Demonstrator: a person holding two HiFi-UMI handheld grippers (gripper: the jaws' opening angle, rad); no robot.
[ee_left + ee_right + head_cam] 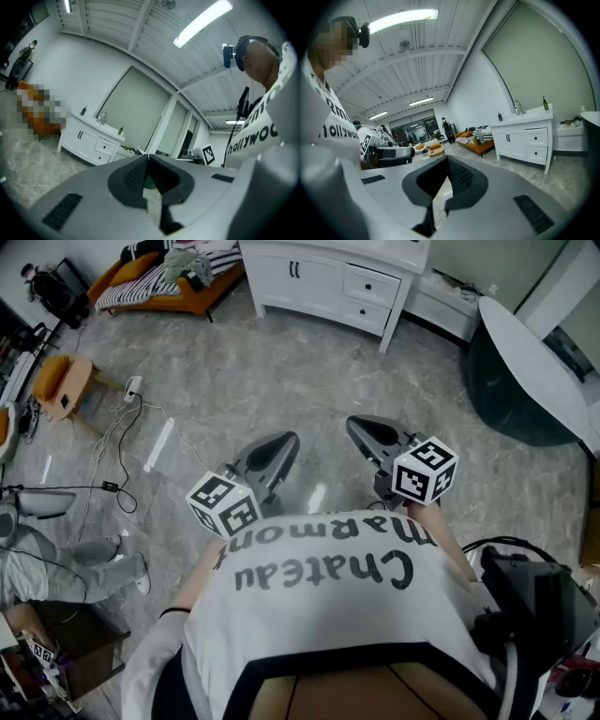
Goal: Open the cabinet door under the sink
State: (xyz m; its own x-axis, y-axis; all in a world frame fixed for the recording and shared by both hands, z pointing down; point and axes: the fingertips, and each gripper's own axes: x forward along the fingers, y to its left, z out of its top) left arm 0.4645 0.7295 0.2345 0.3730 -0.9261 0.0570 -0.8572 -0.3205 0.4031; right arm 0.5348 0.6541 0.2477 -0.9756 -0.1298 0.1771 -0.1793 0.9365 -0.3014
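- Head view showed the left gripper (288, 441) and right gripper (357, 426) side by side in front of the person's white shirt (328, 615), both over the grey floor (281, 371).
- Each gripper pointed up the frame, toward the white cabinet (323, 282) at the top edge.
- Both grippers were well apart from the cabinet, with bare floor between.
- The cabinet's two doors (279, 276) sat at its left half, dark handles together at the middle, and looked shut; two drawers (367, 298) were stacked to their right.
- Left gripper view had the fingers (133, 176) closed tip to tip, with nothing held.
- In that view the cabinet (89, 138) stood far off at the left, against the wall.
- Right gripper view also showed the fingers (461, 176) meeting at the tips and gripping nothing.
- There the cabinet (525, 140) stood at the right, its doors (513, 143) flat and closed, with a faucet (518, 107) and small bottles on top.
- An orange sofa (159, 287) lay left of the cabinet in the head view.
- Cables (117, 437) trailed over the floor at the left.
- Marker cubes sat at the rear of each gripper, the left cube (223, 502) and right cube (425, 470) near the shirt.
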